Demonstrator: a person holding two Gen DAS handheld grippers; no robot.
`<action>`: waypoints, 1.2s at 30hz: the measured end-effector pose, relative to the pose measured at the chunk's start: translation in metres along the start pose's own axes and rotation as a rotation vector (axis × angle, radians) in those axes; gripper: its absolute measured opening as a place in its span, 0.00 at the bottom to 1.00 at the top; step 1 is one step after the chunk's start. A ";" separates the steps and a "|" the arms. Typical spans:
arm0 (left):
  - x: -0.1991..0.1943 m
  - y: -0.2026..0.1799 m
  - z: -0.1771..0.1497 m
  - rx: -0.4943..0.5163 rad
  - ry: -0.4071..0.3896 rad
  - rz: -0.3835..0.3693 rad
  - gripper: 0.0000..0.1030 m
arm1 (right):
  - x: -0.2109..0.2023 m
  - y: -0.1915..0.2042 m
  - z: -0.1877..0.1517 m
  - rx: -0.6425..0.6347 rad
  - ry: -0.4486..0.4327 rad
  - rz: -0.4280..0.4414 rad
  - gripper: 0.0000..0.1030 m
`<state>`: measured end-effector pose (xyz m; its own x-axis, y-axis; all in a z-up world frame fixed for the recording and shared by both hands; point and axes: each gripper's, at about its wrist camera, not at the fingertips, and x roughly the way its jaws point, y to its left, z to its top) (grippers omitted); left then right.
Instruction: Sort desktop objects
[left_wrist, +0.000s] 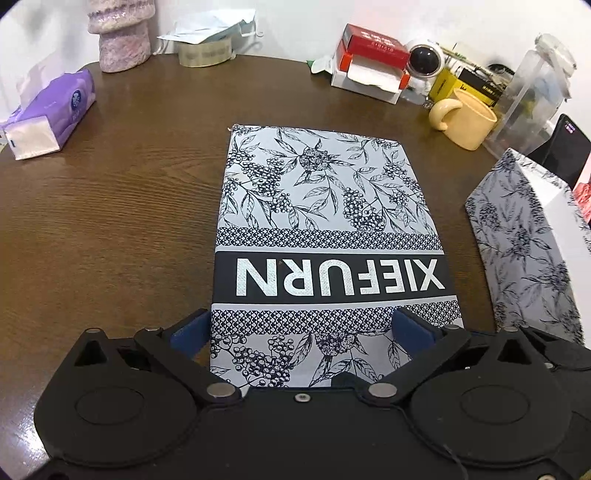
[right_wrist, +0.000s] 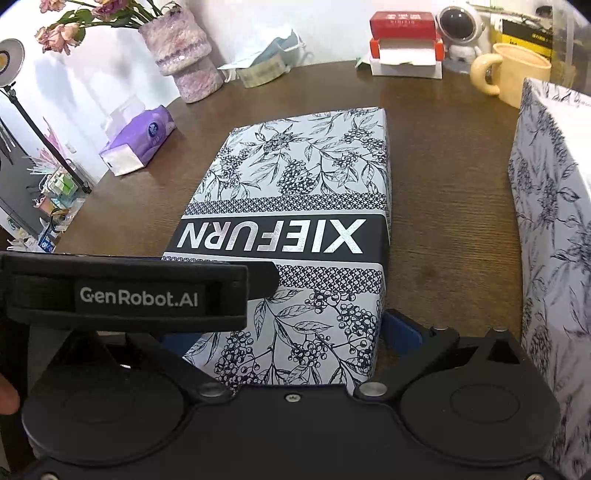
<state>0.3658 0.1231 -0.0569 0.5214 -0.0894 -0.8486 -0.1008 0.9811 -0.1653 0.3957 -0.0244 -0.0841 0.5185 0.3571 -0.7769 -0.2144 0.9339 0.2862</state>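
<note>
The XIEFURN box lid (left_wrist: 328, 236) lies flat mid-table (left_wrist: 110, 221). Both the left gripper (left_wrist: 314, 332) and right gripper (right_wrist: 291, 332) straddle its near end, jaws wide (contact unclear). They should close evenly and lift level toward the open box (left_wrist: 528, 243).
</note>
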 end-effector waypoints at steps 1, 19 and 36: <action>-0.004 0.000 -0.001 0.000 -0.003 -0.001 1.00 | -0.003 0.002 -0.001 0.000 -0.006 -0.002 1.00; -0.077 -0.004 -0.040 0.007 -0.053 -0.038 0.99 | -0.073 0.046 -0.041 -0.005 -0.094 -0.054 1.00; -0.154 -0.039 -0.118 -0.088 -0.139 0.035 0.98 | -0.145 0.060 -0.107 -0.071 -0.121 0.037 1.00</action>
<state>0.1894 0.0785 0.0210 0.6280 -0.0246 -0.7778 -0.1920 0.9637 -0.1855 0.2188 -0.0218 -0.0141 0.6044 0.3953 -0.6917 -0.2916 0.9177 0.2697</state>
